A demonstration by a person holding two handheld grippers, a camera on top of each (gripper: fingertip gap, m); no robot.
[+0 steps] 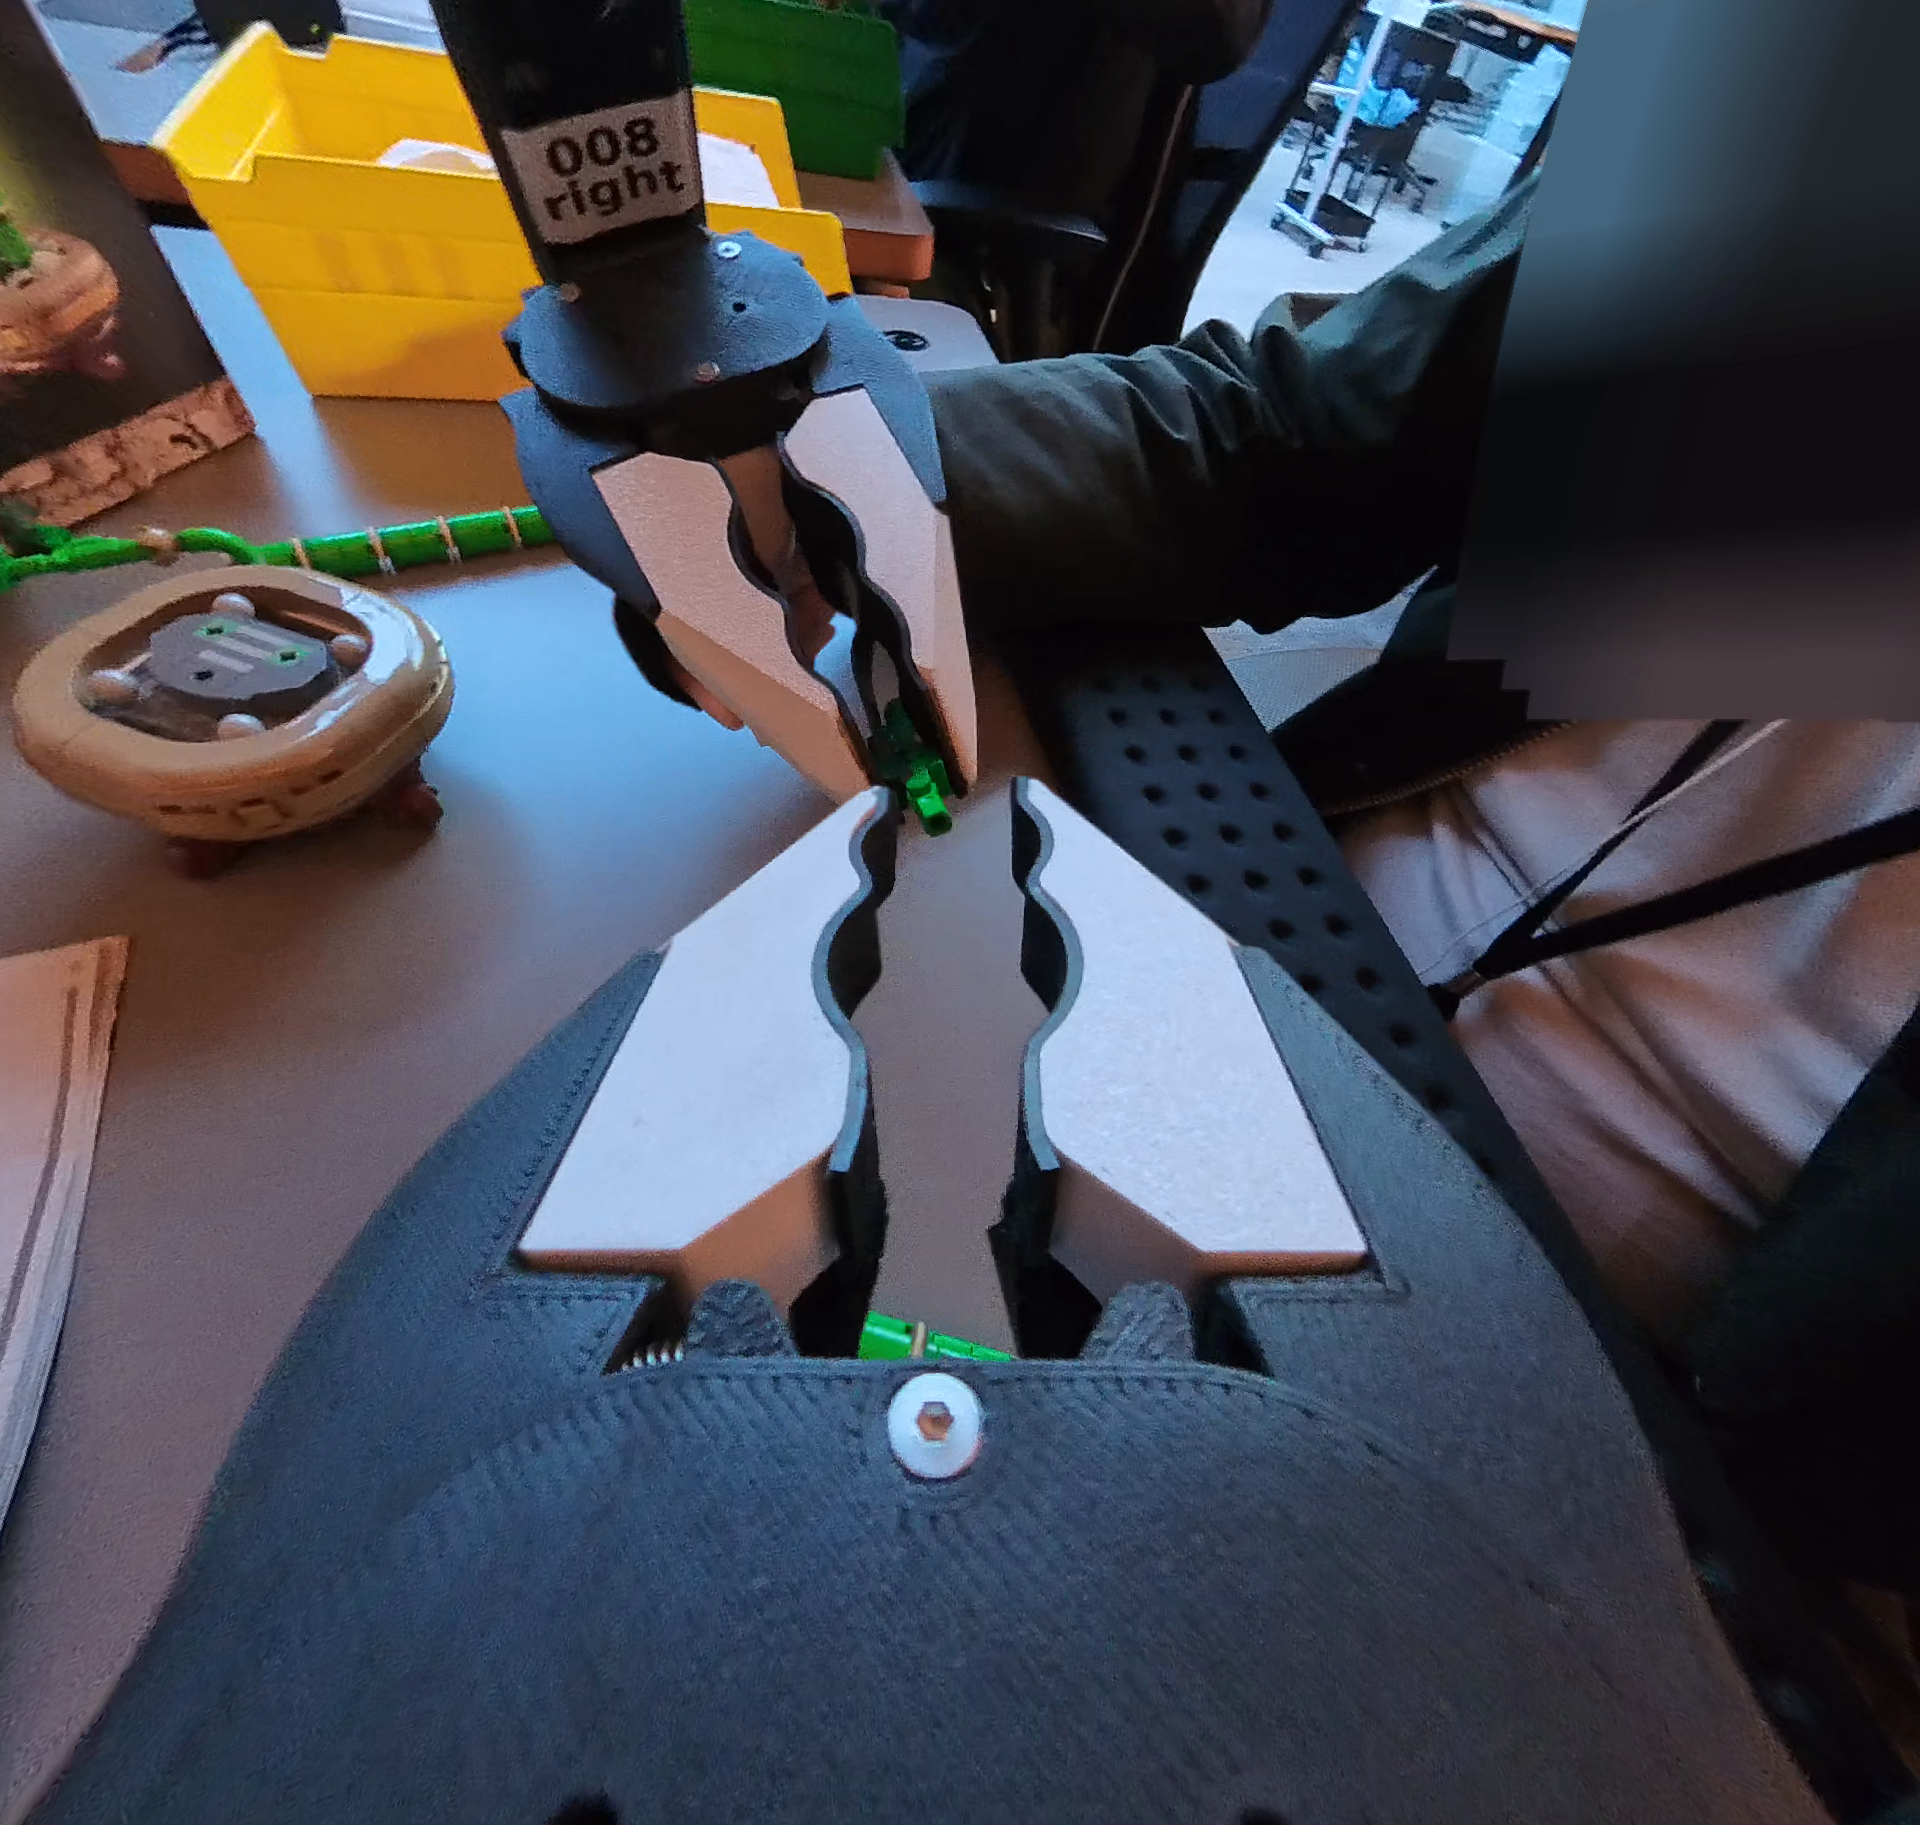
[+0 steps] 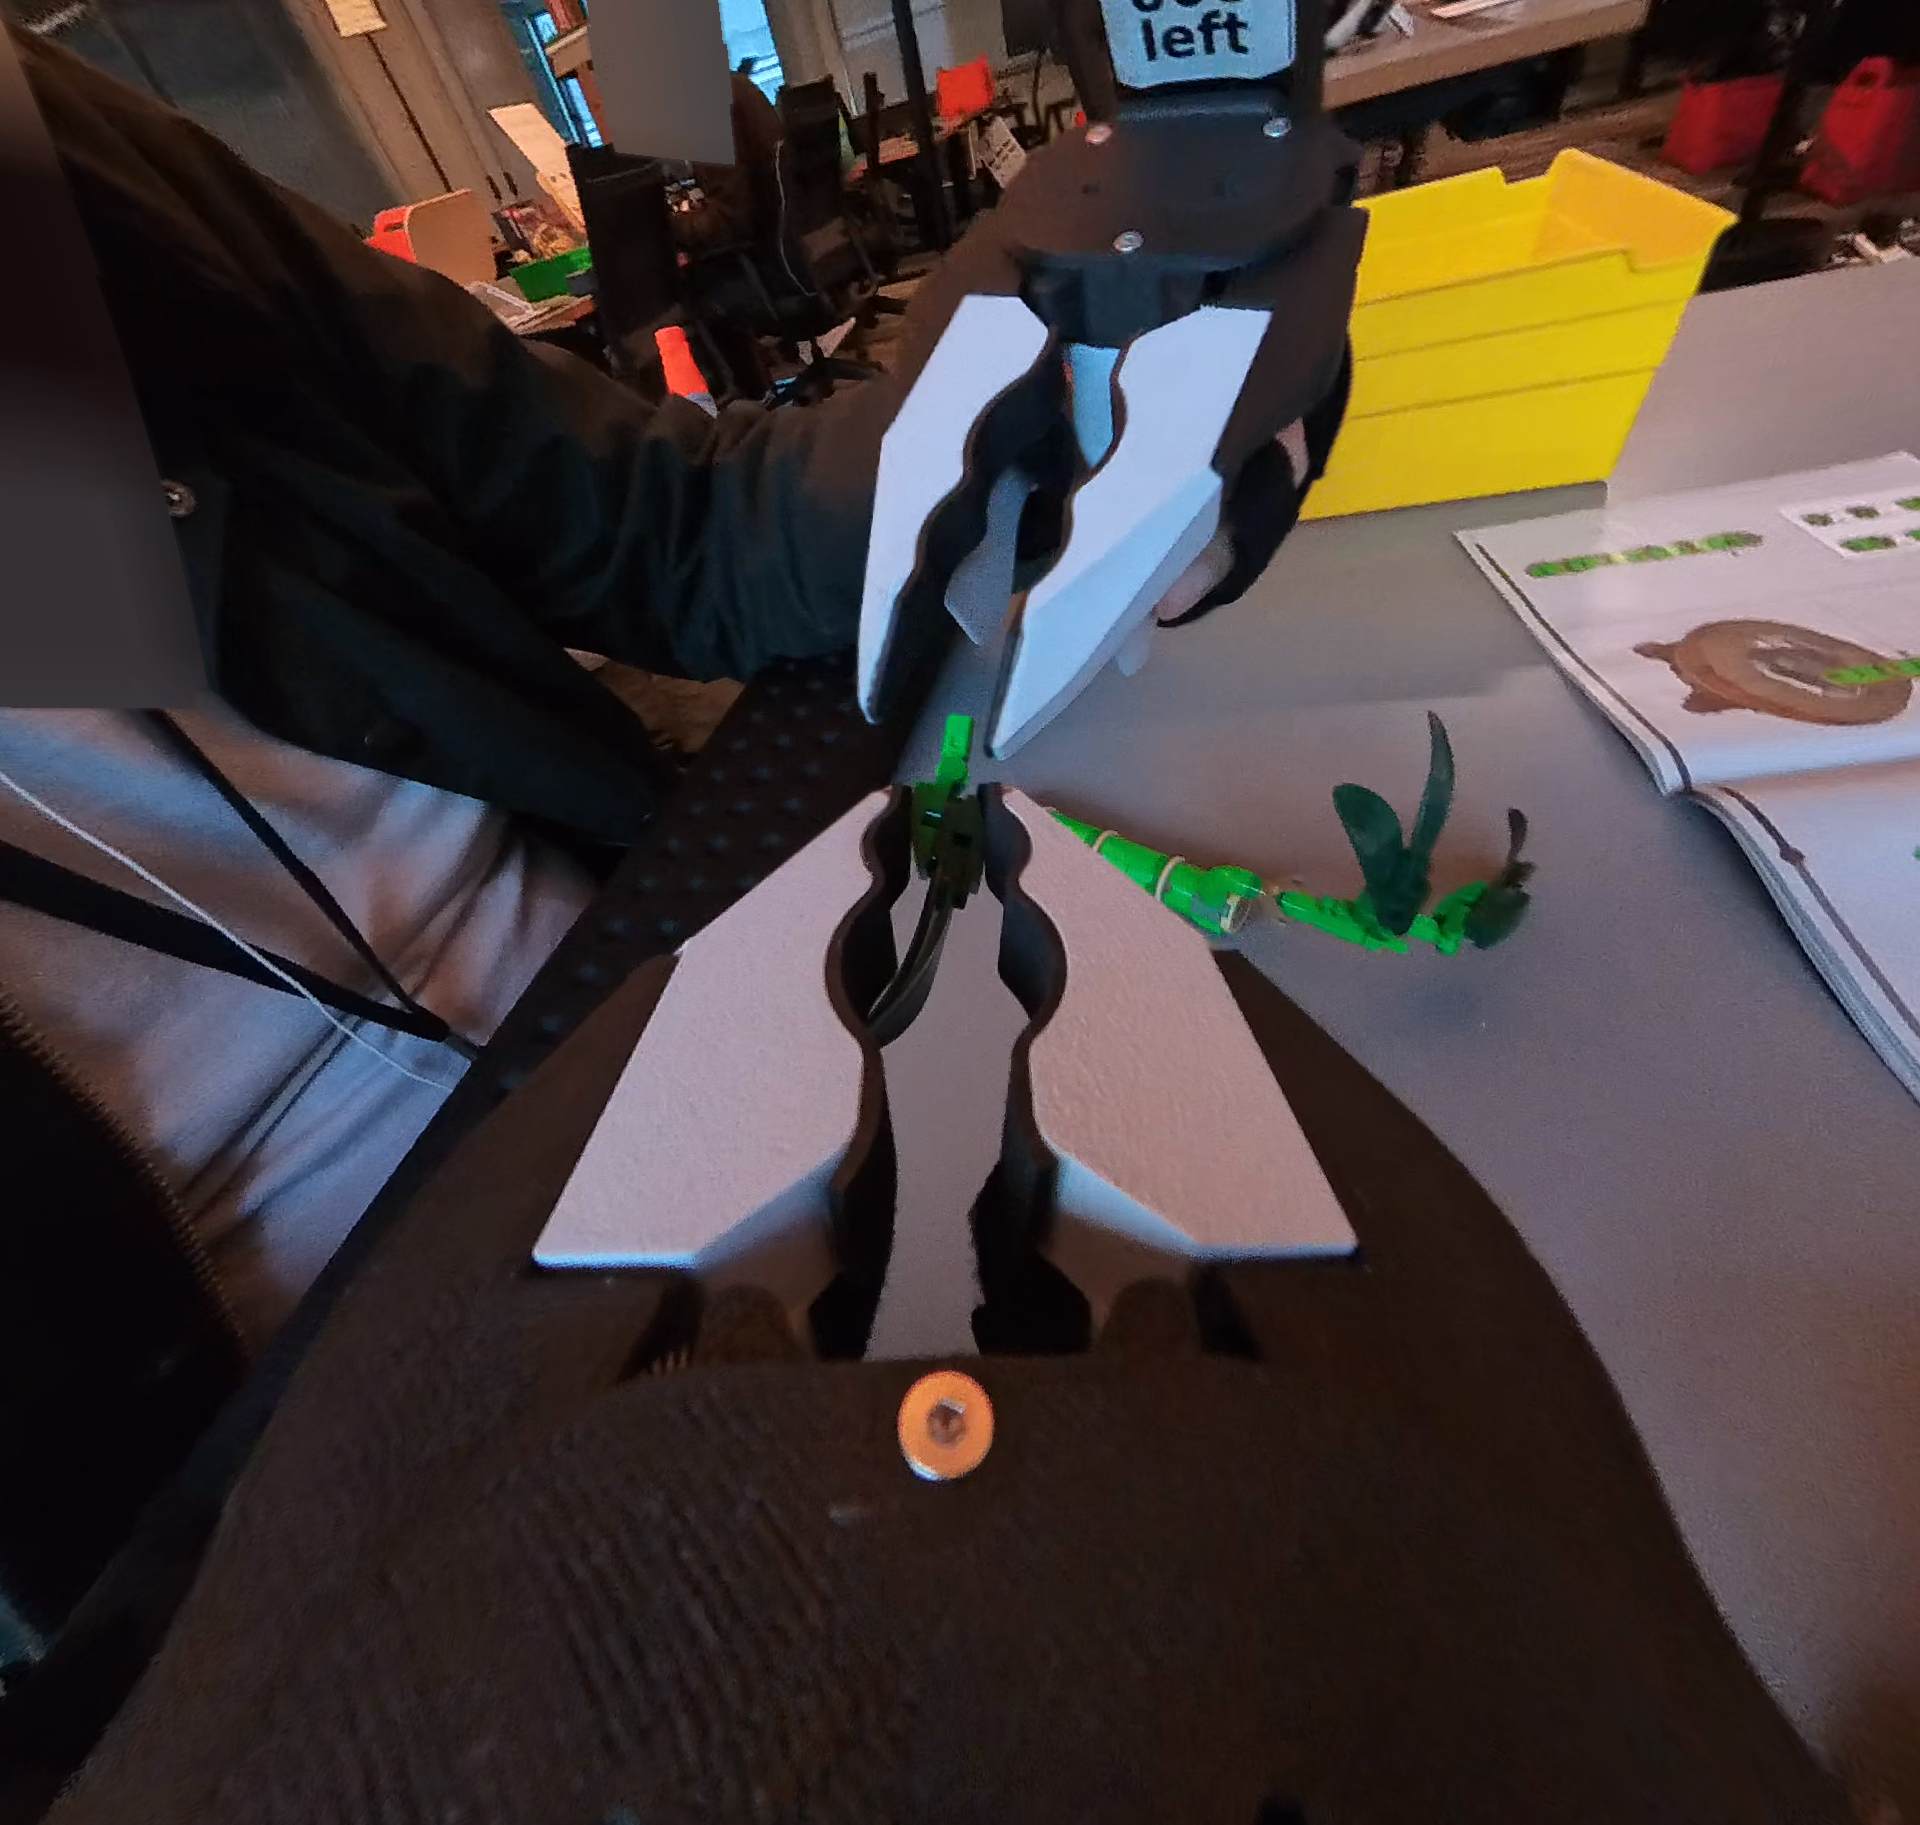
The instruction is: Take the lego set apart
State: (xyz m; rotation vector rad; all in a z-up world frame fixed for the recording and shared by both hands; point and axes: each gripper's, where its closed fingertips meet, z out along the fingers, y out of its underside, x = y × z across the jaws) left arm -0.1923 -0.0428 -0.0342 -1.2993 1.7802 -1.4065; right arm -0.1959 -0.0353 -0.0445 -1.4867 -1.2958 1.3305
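Workshop clutter sits behind a grey table (image 2: pixel 1455 1204). Near the table's front edge, the right gripper (image 2: pixel 940 809) is clenched on a small green lego sprig (image 2: pixel 948 819), which looks light and brittle, best held at its stiff stem joint. Just beyond the sprig, the left gripper (image 1: pixel 951 799) faces it with fingers parted, holding nothing. Right of the sprig lies a green stalk (image 2: pixel 1247 892); whether they were joined is unclear. A tan pot (image 1: pixel 229 695) stands well left.
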